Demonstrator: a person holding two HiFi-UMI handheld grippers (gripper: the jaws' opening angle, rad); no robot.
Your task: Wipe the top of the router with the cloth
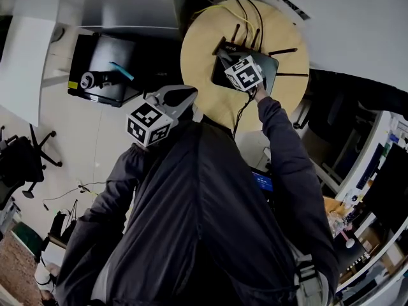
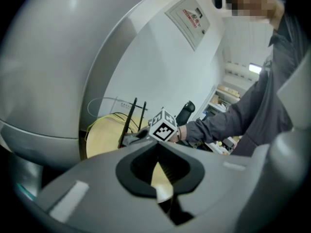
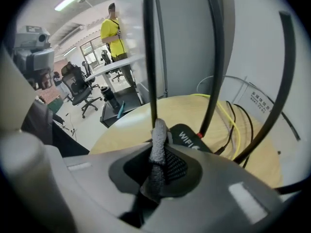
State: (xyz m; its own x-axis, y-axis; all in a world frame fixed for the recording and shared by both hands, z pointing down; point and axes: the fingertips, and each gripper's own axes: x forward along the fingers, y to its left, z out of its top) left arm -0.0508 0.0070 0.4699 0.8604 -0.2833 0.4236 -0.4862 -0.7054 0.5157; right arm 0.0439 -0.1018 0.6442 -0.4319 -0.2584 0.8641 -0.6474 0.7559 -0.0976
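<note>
Right claw, closed on a bunched grey cloth, sits over the near side of the black router. The router lies mid-table on the round wooden table, antennas upright. Left claw, closed with nothing in it, is held beyond the table's near edge.

Round table, pale wood top. It carried one black router, flat toward the far side, its antennas upright. A yellow cable and black cables lay across the top behind the router.
</note>
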